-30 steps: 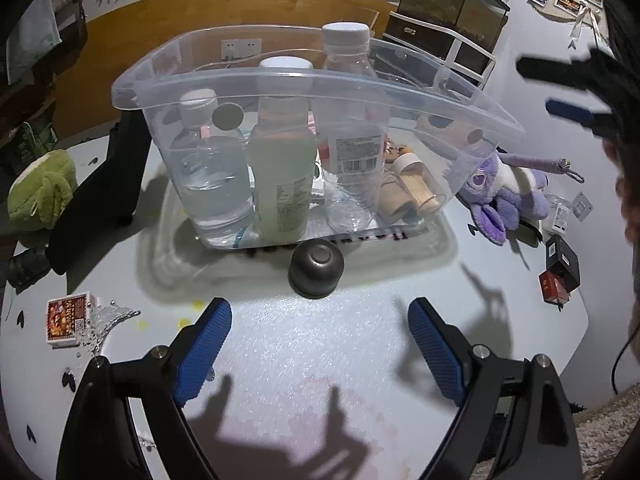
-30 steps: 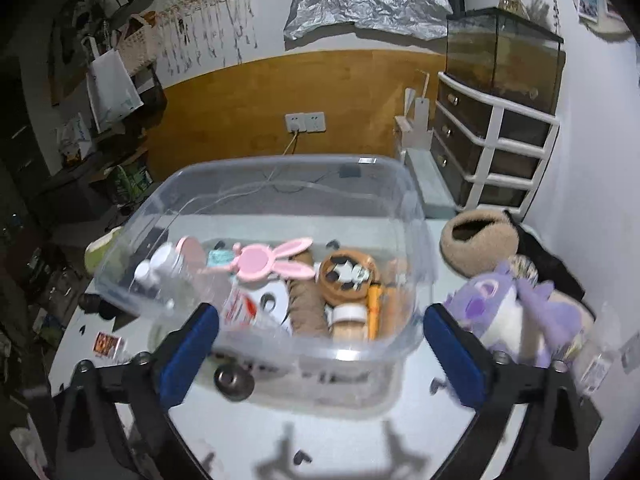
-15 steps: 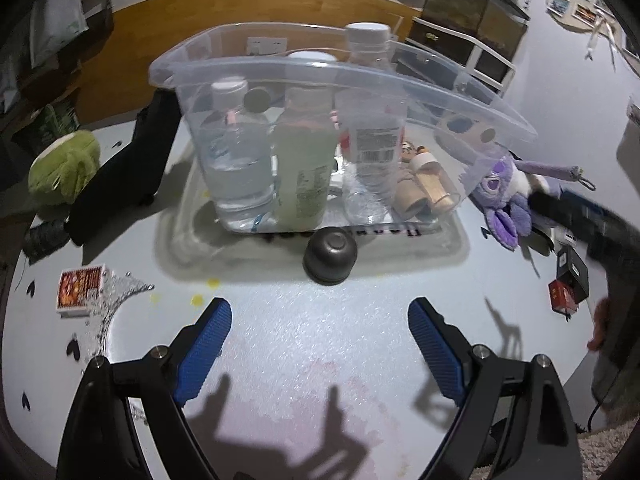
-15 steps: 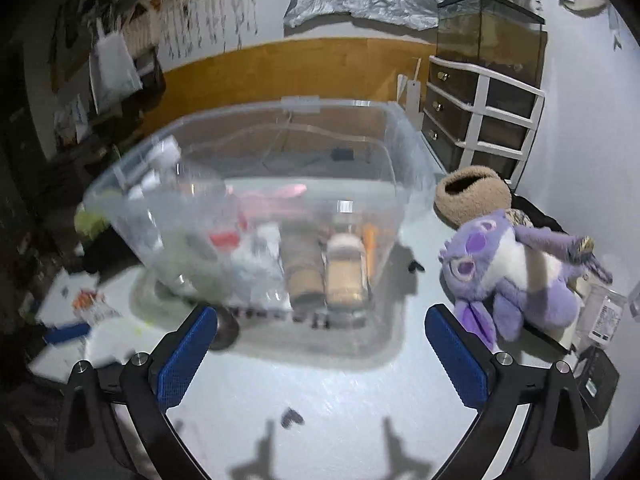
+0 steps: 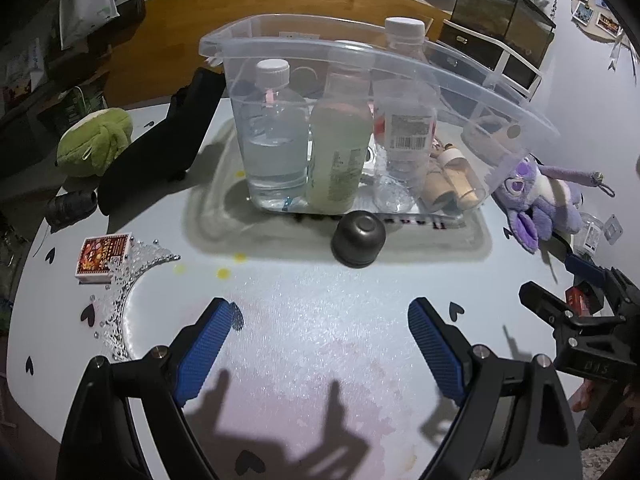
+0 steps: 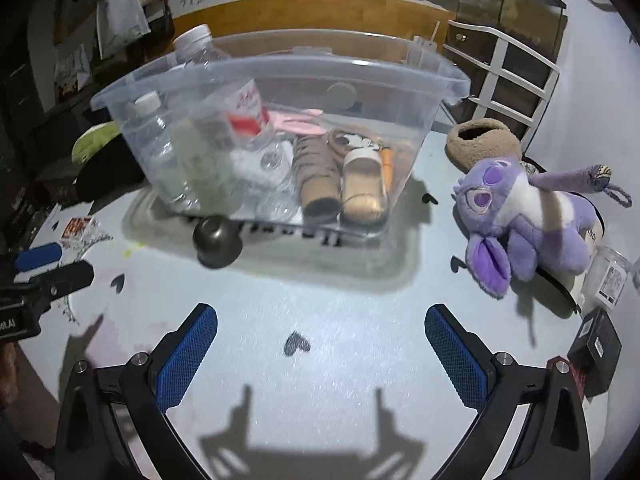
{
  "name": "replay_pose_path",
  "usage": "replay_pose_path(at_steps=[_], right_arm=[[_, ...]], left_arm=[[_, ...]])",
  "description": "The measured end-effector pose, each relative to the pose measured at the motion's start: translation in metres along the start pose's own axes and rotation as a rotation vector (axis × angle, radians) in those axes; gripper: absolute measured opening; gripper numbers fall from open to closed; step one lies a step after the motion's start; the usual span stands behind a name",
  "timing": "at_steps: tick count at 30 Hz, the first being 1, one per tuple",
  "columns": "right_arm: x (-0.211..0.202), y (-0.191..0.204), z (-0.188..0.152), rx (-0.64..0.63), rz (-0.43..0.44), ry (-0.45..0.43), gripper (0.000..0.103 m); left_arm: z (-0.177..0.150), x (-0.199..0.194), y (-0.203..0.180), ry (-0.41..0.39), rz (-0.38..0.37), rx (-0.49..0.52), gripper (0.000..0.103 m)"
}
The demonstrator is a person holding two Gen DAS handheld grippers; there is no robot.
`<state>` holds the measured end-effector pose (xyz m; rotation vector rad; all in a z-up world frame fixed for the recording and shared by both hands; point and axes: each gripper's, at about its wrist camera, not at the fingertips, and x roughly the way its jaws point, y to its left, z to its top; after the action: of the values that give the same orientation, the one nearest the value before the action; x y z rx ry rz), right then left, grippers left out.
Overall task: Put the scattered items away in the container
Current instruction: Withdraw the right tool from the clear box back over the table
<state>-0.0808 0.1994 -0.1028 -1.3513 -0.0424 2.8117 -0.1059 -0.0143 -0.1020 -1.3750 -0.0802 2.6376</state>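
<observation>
- Left gripper (image 5: 320,344): jaws spread wide over bare table (image 5: 312,320); nothing between the blue pads; it points down toward the bin's near wall
- Right gripper (image 6: 320,344): jaws likewise wide apart and empty, above the table with a small dark heart sticker (image 6: 297,345) between them
- Bin (image 5: 500,92): clear plastic, in the middle of the table; three bottles (image 5: 276,140) stand upright along its near side; cardboard tubes (image 6: 316,184) and a pink bunny piece (image 6: 298,120) lie further in
- Dark dome (image 5: 359,236): on the table just beside the bin's front wall, outside it
- Purple plush (image 6: 528,216): on its side, right of the bin and apart from it; a tan pouch (image 6: 480,142) behind it; a black box (image 6: 596,346) near the table edge
- Green plush (image 5: 96,142): at the far left, beyond a black object (image 5: 160,148) that leans by the bin
- Red card box (image 5: 103,257): left of the bin, touching a beaded tiara (image 5: 132,280)
</observation>
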Motion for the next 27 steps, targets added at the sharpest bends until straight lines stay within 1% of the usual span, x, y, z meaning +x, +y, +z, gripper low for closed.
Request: replay_pose_path(at_steps=[2, 5, 10, 13, 14, 18, 22, 27], right_arm=[[-0.004, -0.001, -0.001, 0.005, 0.028, -0.008, 0.103], [-0.008, -0.003, -0.004, 0.021, 0.046, -0.015, 0.103], [-0.017, -0.014, -0.006, 0.080, 0.067, -0.051, 0.103], [-0.014, -0.018, -0.010, 0.111, 0.126, -0.024, 0.103], [-0.014, -0.018, -0.011, 0.112, 0.130, -0.019, 0.103], [-0.012, -0.017, -0.015, 0.114, 0.138, 0.001, 0.103], [-0.012, -0.018, -0.020, 0.139, 0.105, 0.015, 0.103], [-0.008, -0.025, -0.027, 0.198, 0.072, 0.051, 0.103]], left_arm=[[-0.003, -0.001, -0.002, 0.001, 0.007, 0.002, 0.090], [-0.007, -0.003, -0.004, 0.004, 0.016, 0.000, 0.090], [-0.015, -0.006, -0.005, 0.013, 0.020, -0.017, 0.090], [-0.019, -0.007, -0.006, 0.015, 0.026, -0.023, 0.090], [-0.020, -0.007, -0.006, 0.020, 0.022, -0.027, 0.090], [-0.025, -0.005, -0.006, 0.040, 0.015, -0.036, 0.090], [-0.025, 0.002, -0.005, 0.064, 0.010, -0.041, 0.090], [-0.023, 0.014, -0.003, 0.084, -0.008, -0.017, 0.090]])
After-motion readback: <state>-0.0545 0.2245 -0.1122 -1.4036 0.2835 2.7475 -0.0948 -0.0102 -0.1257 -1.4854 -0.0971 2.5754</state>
